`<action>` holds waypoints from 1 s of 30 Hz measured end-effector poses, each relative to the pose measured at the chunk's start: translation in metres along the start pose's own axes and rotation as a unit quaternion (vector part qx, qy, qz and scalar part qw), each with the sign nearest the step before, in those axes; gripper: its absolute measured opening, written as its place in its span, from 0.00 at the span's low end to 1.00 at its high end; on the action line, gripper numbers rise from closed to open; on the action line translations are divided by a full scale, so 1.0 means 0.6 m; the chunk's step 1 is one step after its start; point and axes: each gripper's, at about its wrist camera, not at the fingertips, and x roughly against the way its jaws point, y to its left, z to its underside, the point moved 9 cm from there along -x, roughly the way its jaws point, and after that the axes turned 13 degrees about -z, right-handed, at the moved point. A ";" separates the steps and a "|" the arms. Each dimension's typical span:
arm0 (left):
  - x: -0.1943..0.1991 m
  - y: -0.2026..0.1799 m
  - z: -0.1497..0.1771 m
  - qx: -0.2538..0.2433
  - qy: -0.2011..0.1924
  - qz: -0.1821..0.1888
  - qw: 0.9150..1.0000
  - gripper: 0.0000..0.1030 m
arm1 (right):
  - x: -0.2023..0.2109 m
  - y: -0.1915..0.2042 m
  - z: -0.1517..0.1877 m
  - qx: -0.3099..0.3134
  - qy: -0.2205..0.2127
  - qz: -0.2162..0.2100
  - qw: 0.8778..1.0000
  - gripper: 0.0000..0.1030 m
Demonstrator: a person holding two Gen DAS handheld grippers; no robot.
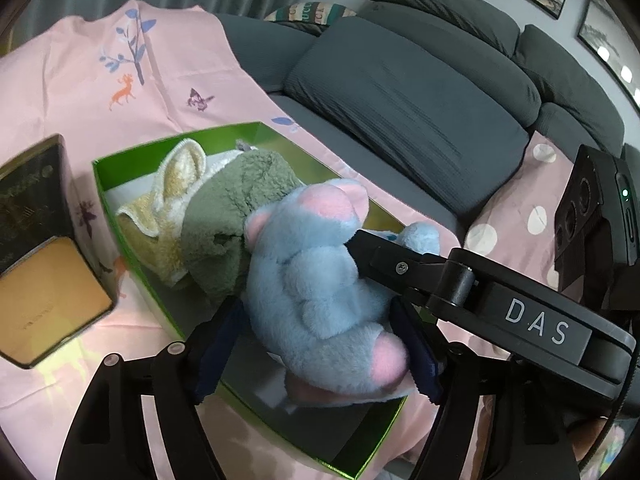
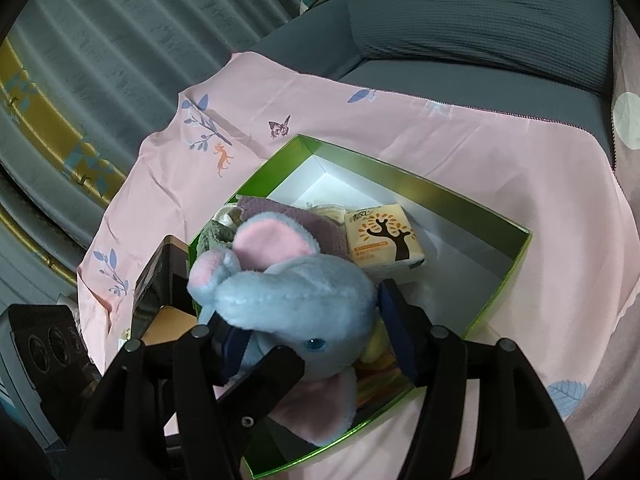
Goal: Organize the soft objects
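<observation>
Loosened left claw (image 1: 320, 352) and "DAS"-marked right claw (image 2: 316, 332) flanked the blue elephant plush (image 1: 312, 272) over the green box (image 2: 516, 264), neither squeezing it.

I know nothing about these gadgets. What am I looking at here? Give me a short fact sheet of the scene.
Setting: pink sheet spread over a grey sofa
Container: open green box on the sheet
Toy: blue elephant lying in the box
Also in box: tissue pack, green cloth, cream cloth
Left fingers: either side of the elephant's body, not squeezing
Right fingers: either side of its head, not squeezing
Beside box: dark tin
</observation>
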 end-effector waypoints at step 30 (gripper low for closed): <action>0.225 0.064 -0.017 -0.019 -0.149 -0.135 0.979 0.99 | 0.124 0.139 0.001 0.121 -0.100 -0.016 0.987 0.99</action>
